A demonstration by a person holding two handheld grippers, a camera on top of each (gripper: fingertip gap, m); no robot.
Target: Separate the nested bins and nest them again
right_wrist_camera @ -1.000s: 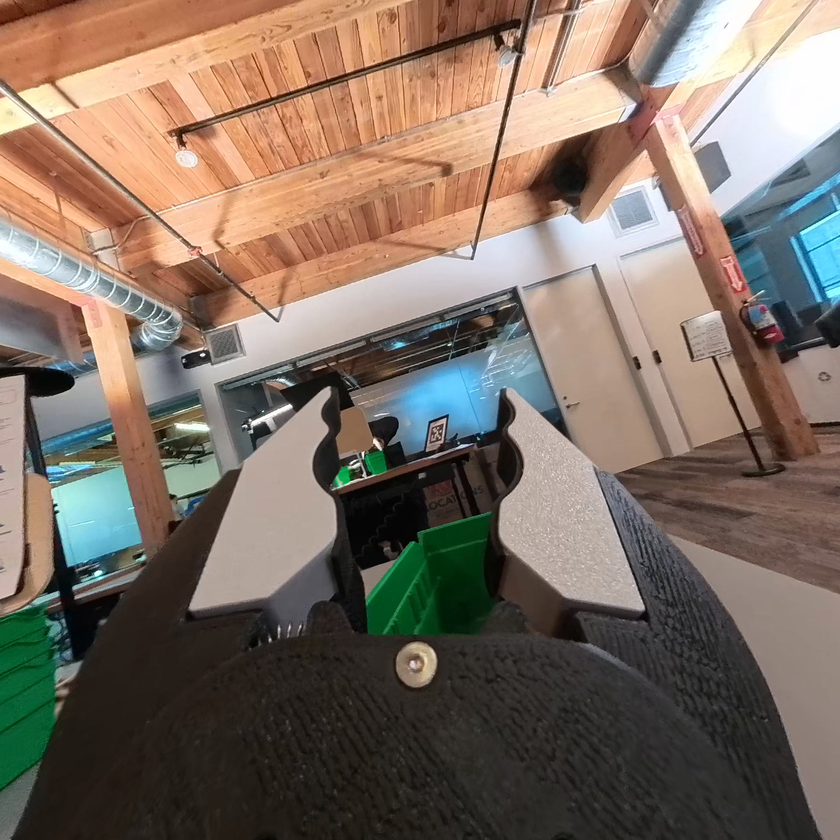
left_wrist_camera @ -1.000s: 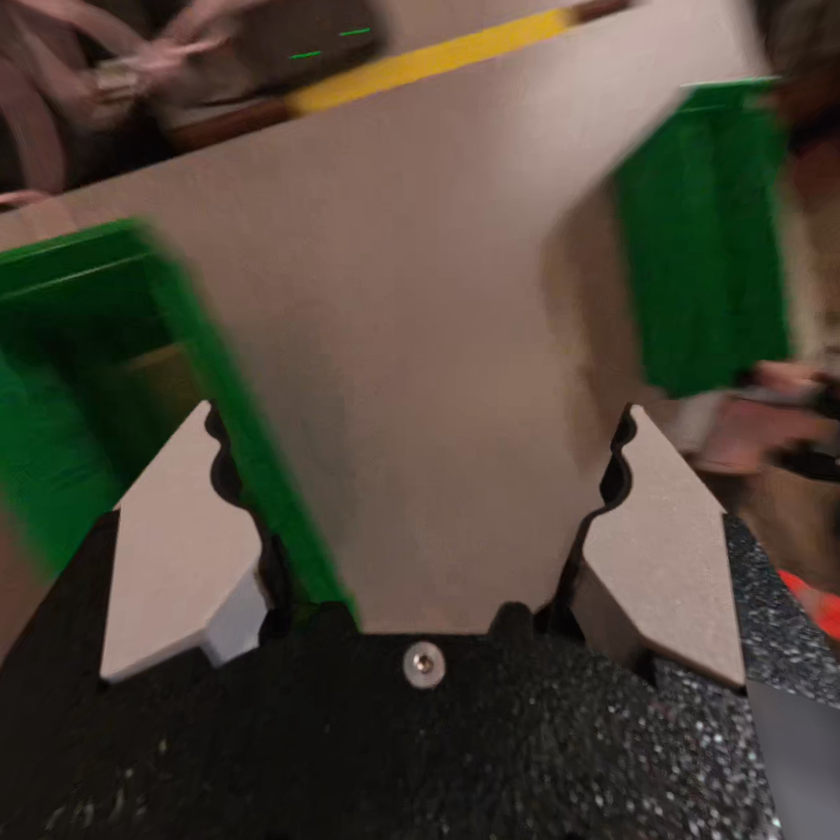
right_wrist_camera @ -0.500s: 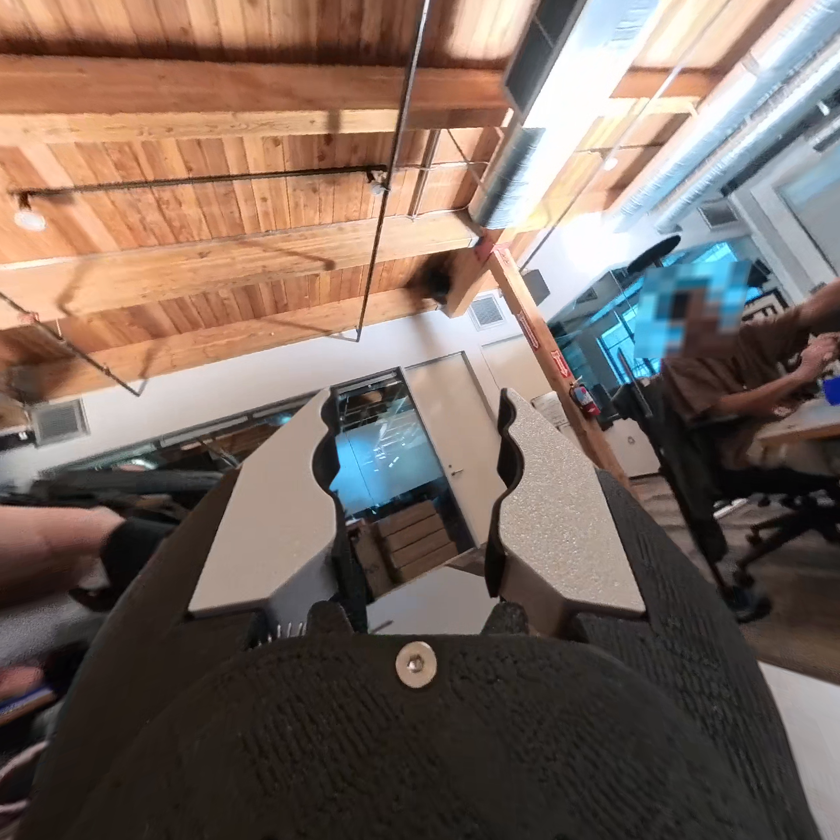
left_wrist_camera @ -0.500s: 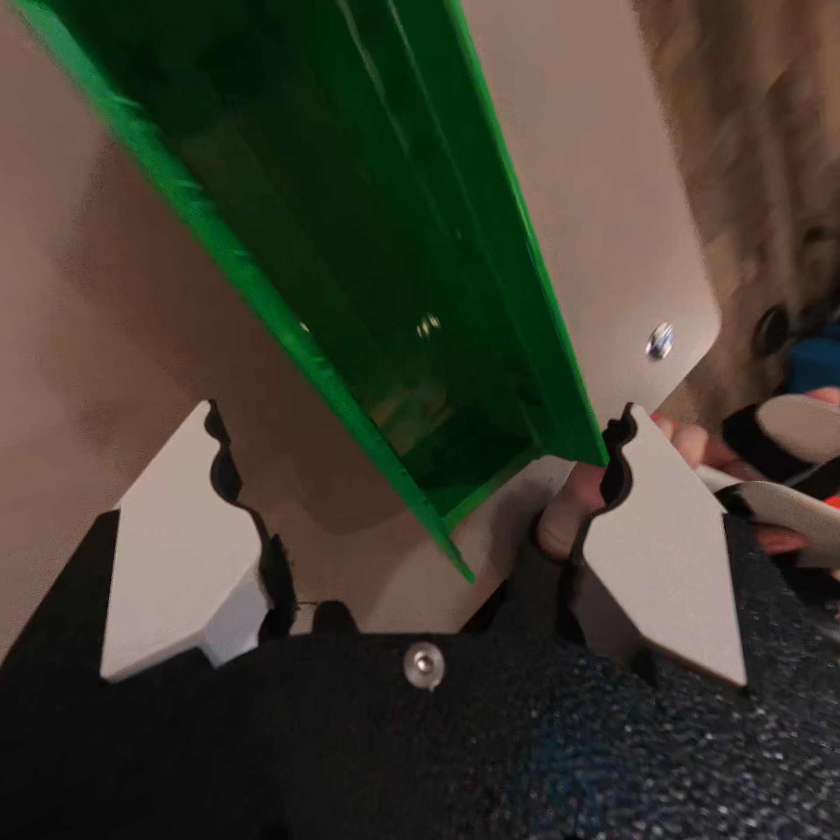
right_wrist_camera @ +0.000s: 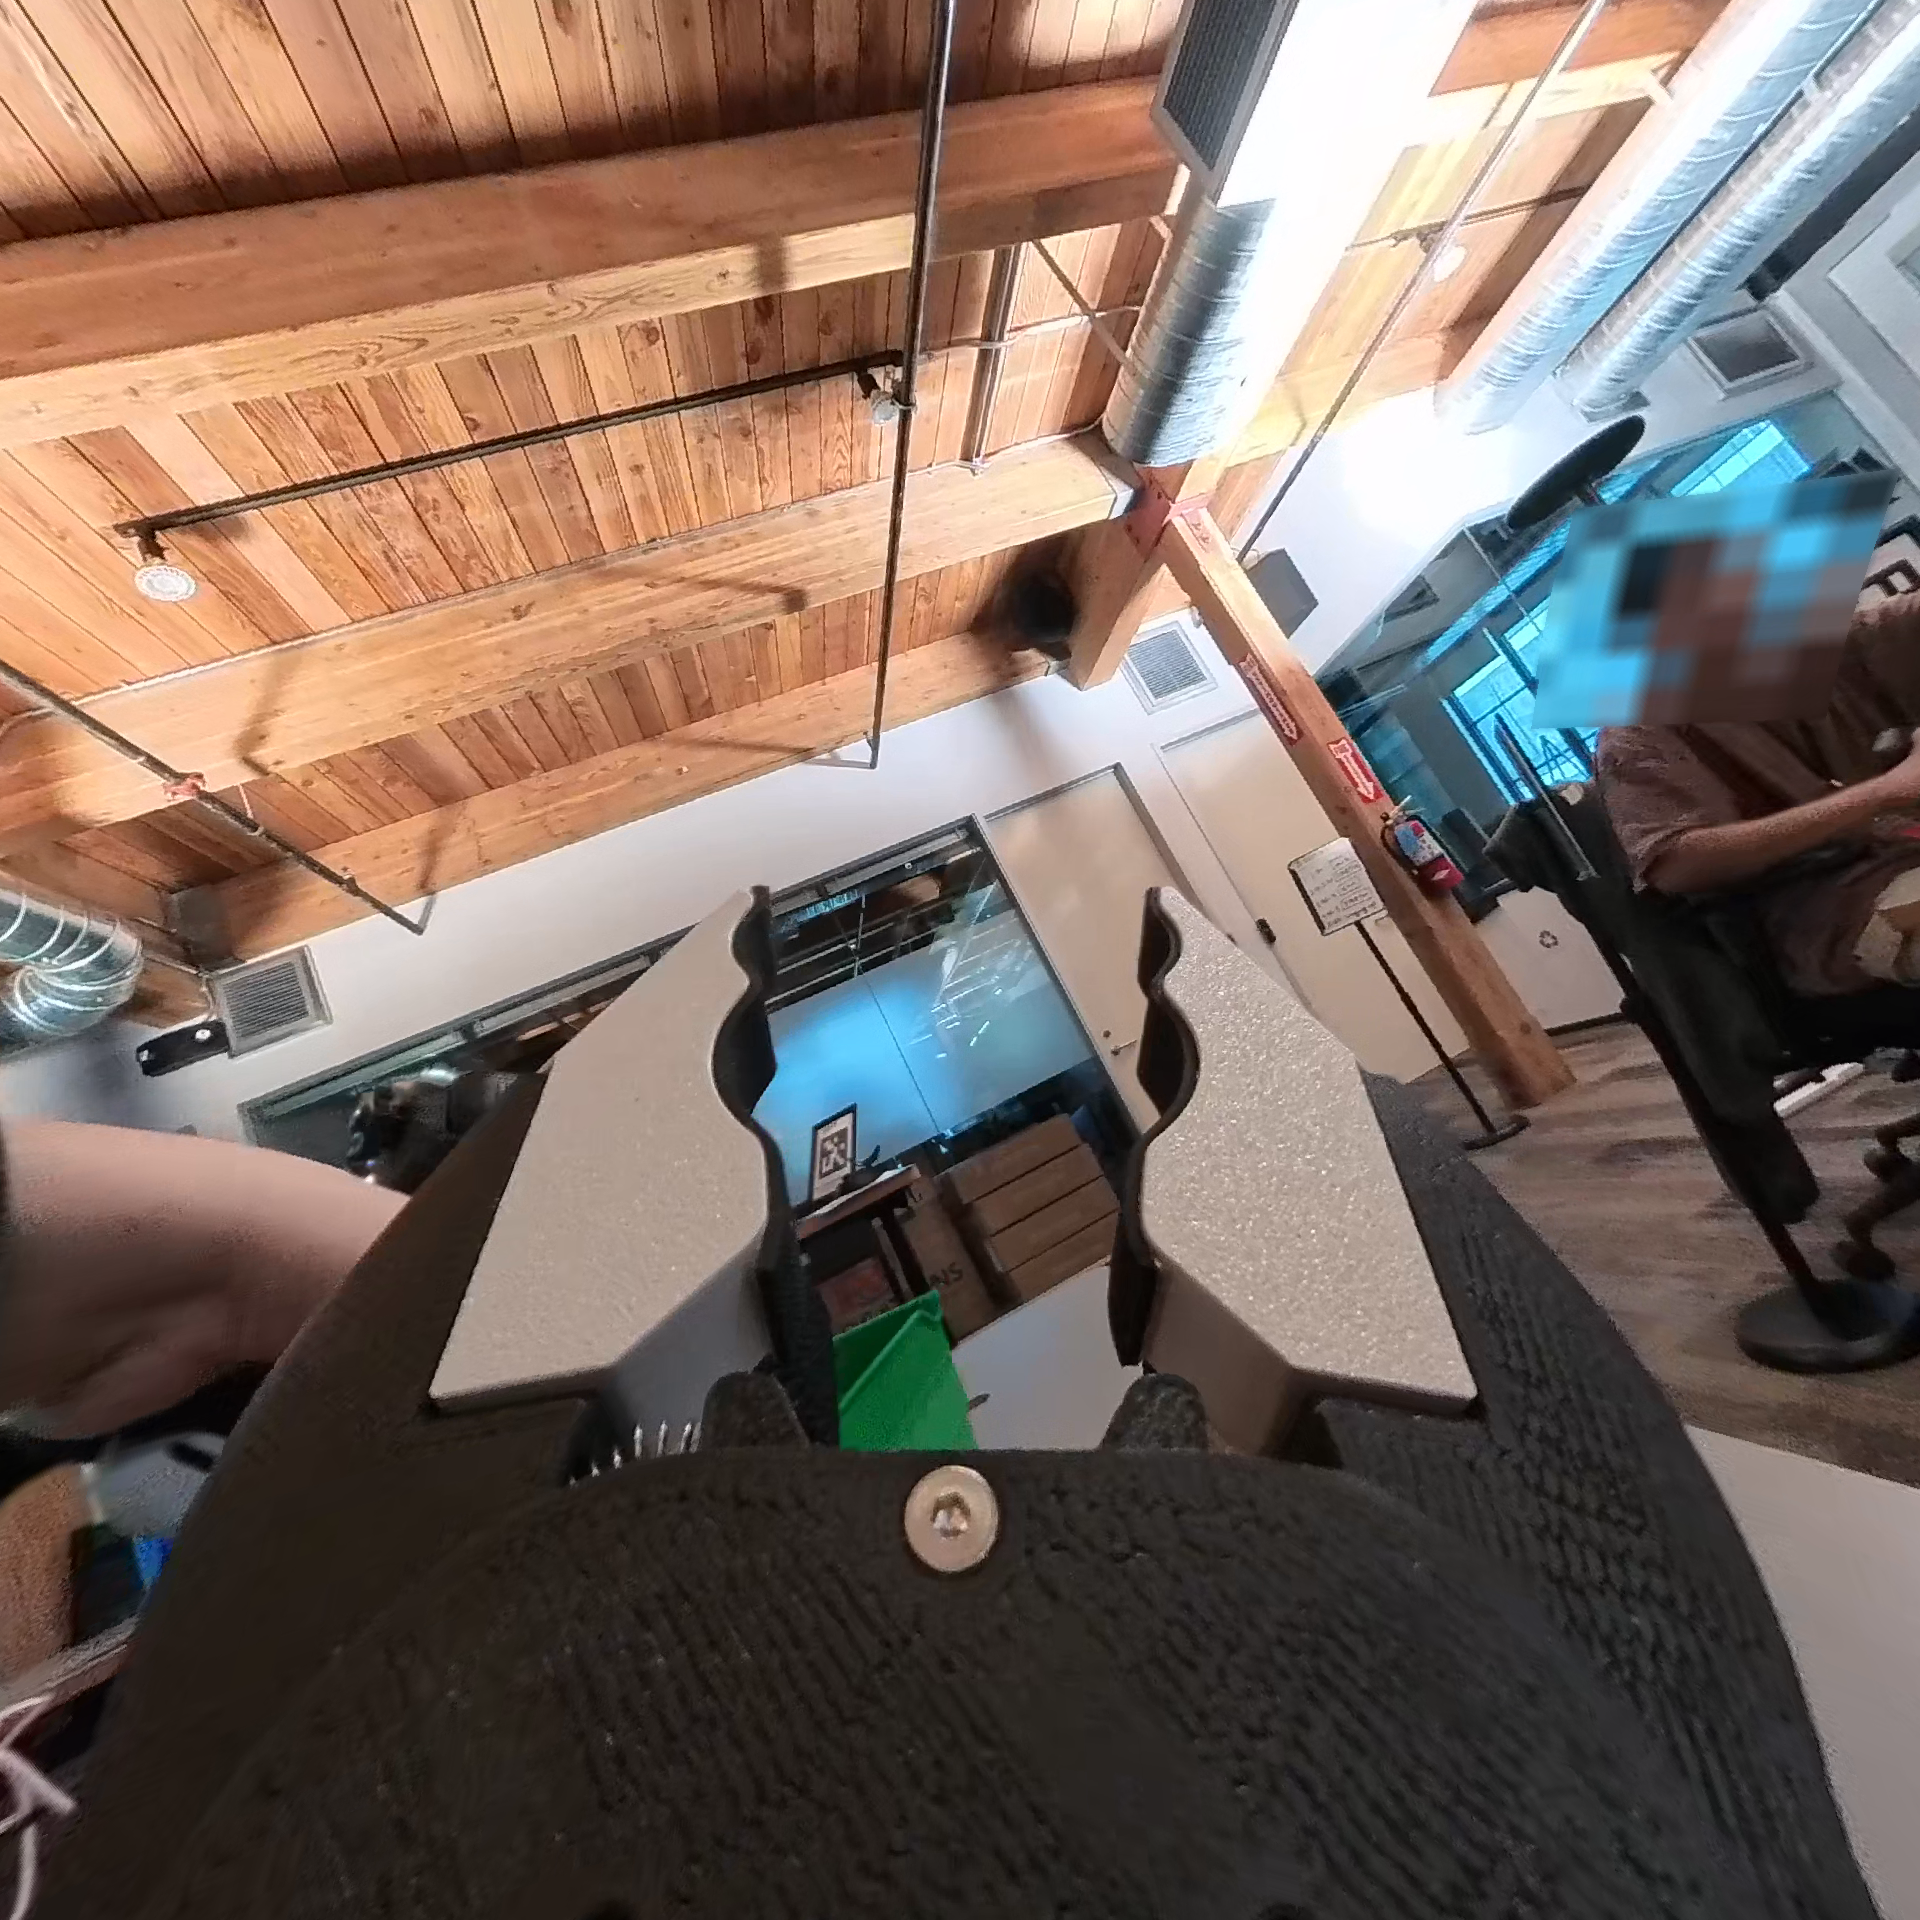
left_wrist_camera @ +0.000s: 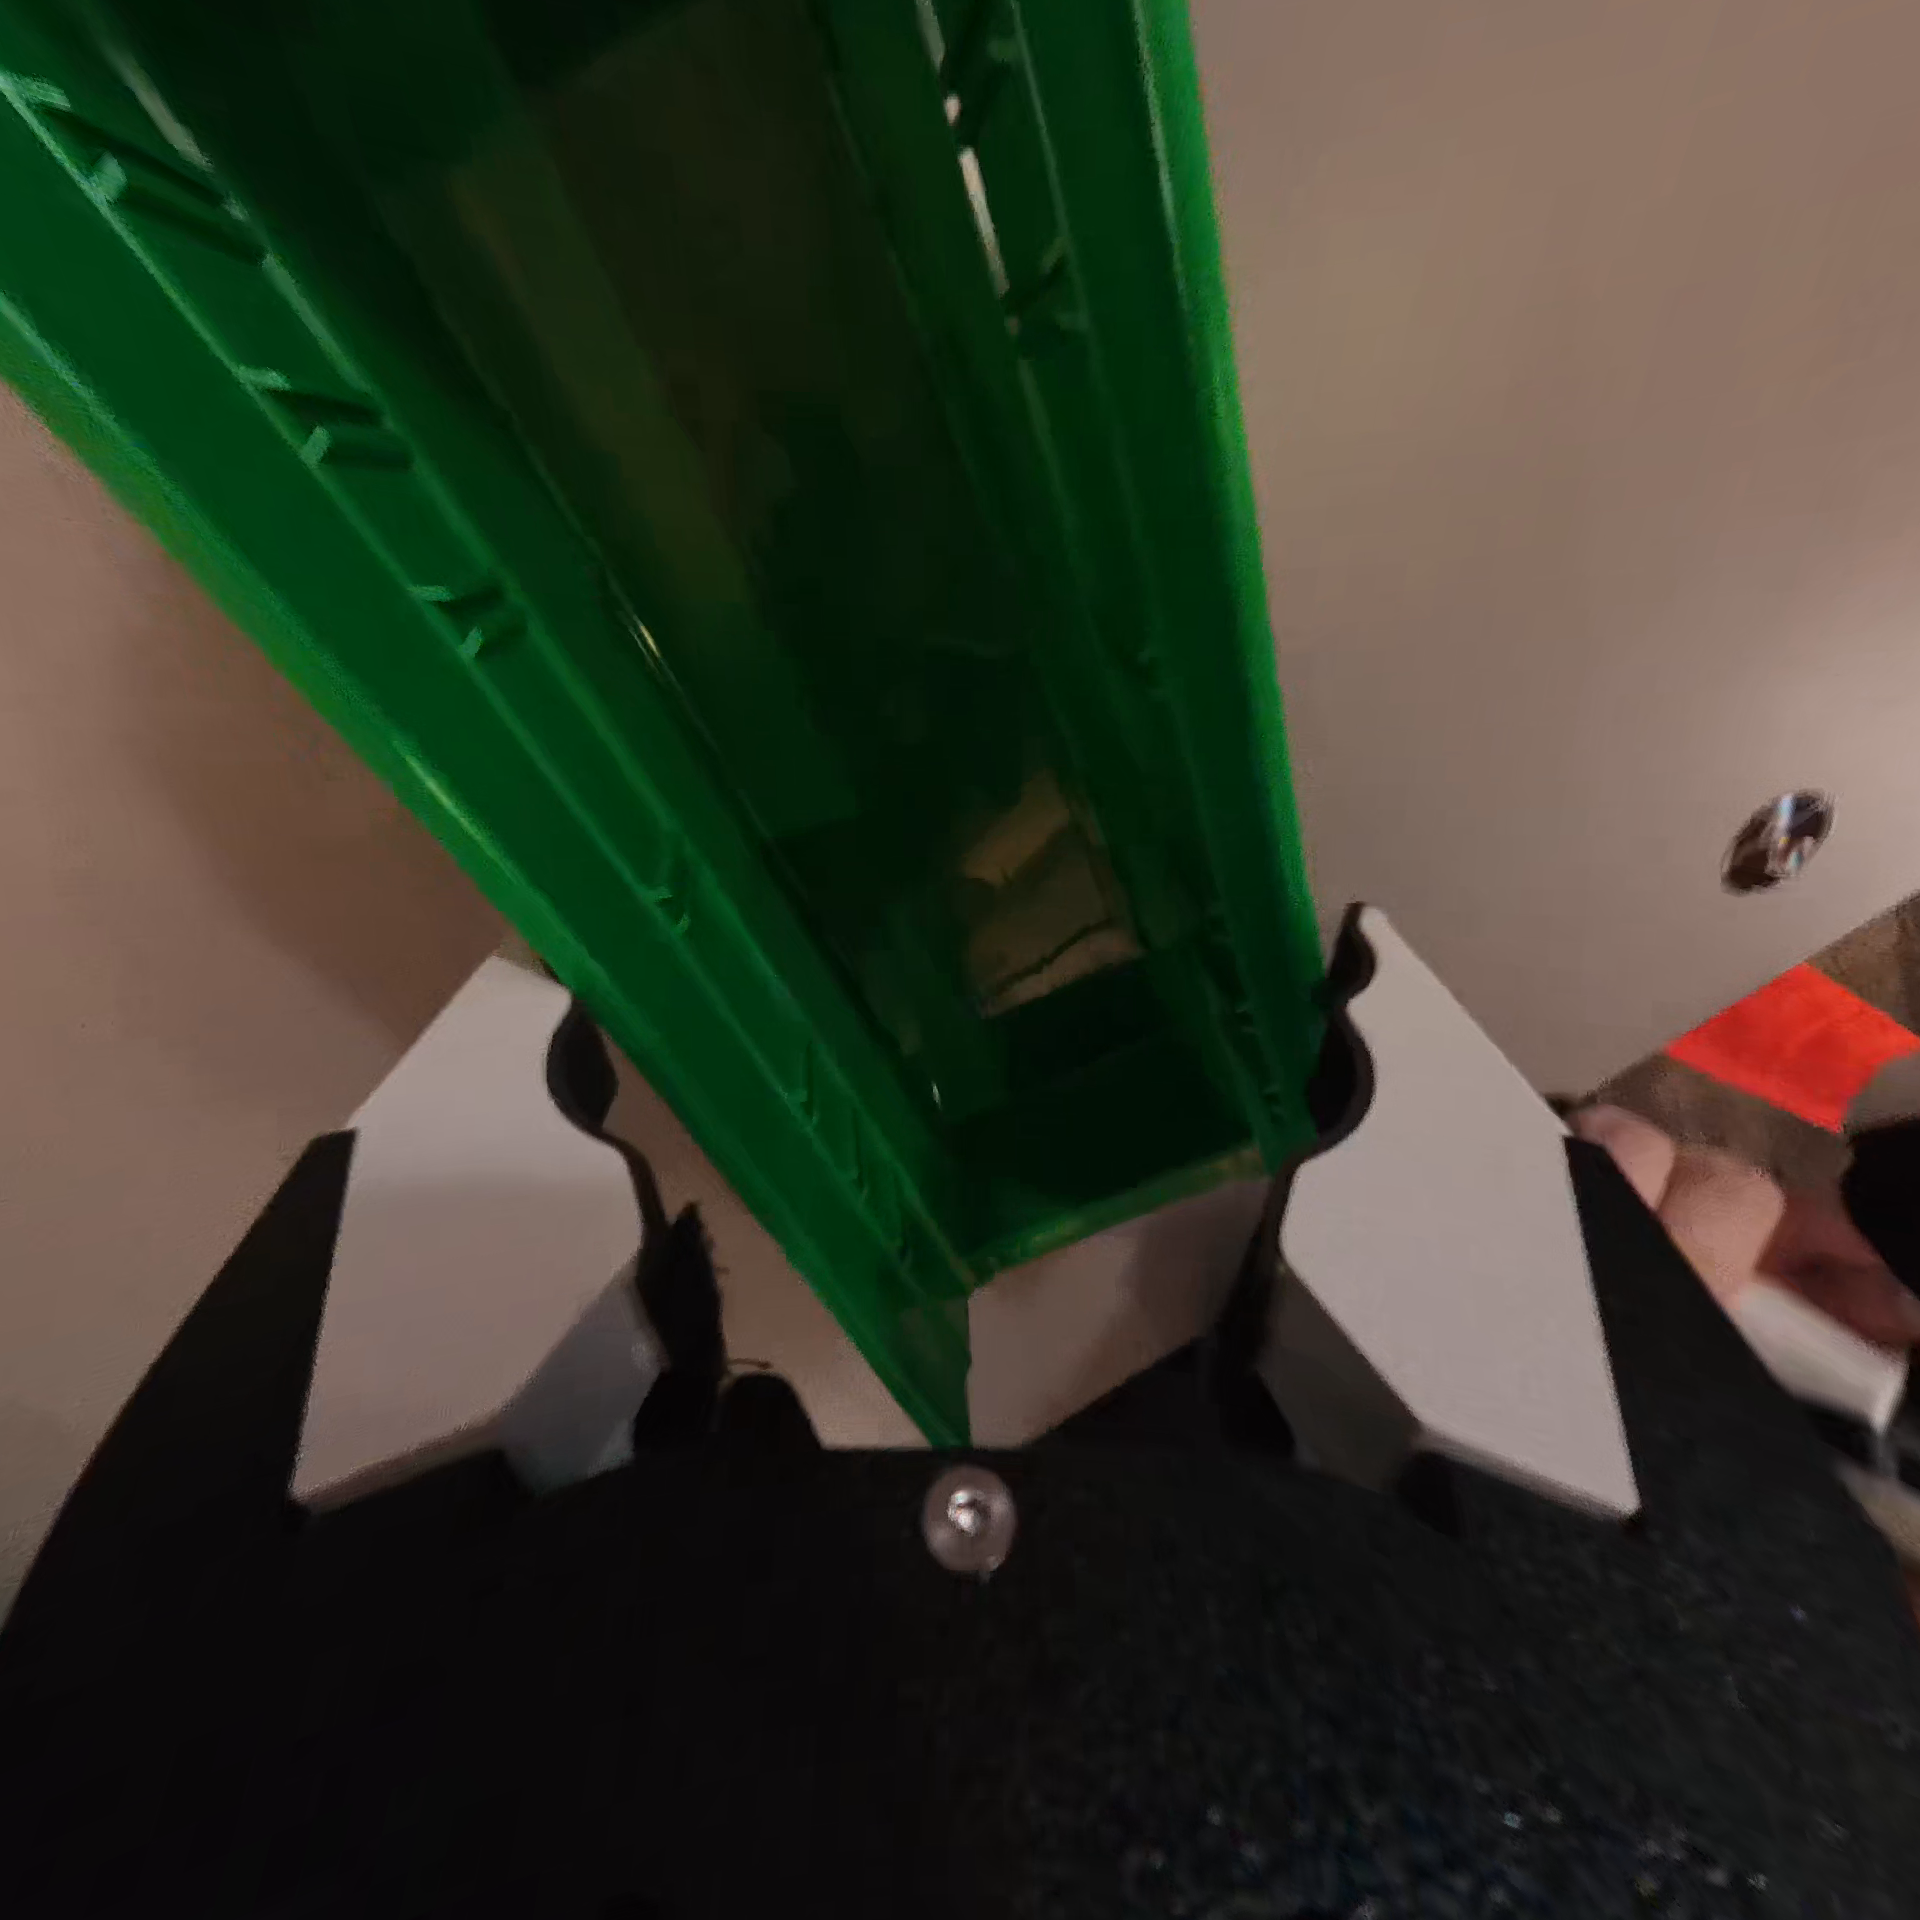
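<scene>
The left gripper (left_wrist_camera: 951,1039) stands wide, its jaws spread either side of the near end of a green bin (left_wrist_camera: 665,499). The bin runs from between the fingers up toward 11 o'clock over a beige table (left_wrist_camera: 1558,468). Its right rim touches the inner edge of the right finger (left_wrist_camera: 1423,1195); the left finger (left_wrist_camera: 468,1174) stands clear of its ribbed side wall. Whether a second bin sits nested inside, I cannot tell; a pale patch shows on the floor of the bin.

The right gripper (right_wrist_camera: 951,1039) points up at a wooden ceiling (right_wrist_camera: 520,416), jaws partly apart and gripping nothing. A green bin corner (right_wrist_camera: 899,1382) shows low between the jaws, just beside the left one.
</scene>
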